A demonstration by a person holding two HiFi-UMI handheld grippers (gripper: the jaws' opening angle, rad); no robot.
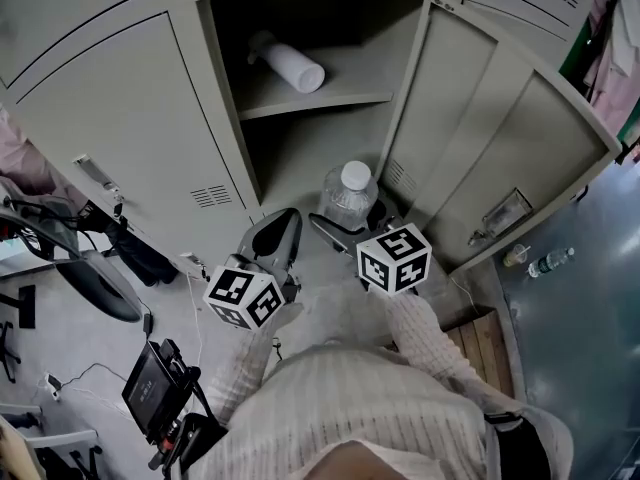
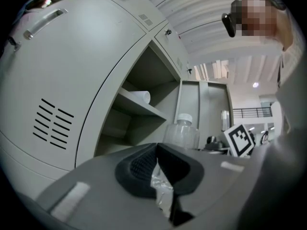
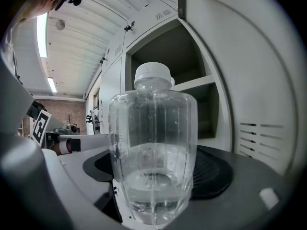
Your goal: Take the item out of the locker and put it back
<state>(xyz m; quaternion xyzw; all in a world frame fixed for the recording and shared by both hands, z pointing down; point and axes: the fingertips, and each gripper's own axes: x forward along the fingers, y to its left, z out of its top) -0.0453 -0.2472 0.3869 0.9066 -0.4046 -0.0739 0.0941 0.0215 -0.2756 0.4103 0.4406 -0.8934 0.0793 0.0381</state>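
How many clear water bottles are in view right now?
2: a held bottle upright in the right gripper before the locker; a floor bottle lying right of the locker door. A small item beside it is unclear.

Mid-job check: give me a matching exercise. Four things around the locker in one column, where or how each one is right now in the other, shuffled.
Things:
1. capped clear bottle
2. white roll
3. locker door
4. small bottle

Places or states:
A. lying on the upper shelf
B. swung open
C. on the floor at far right
D. clamped in the right claw

Pairs: 1-D, 2-A, 3-B, 4-C.
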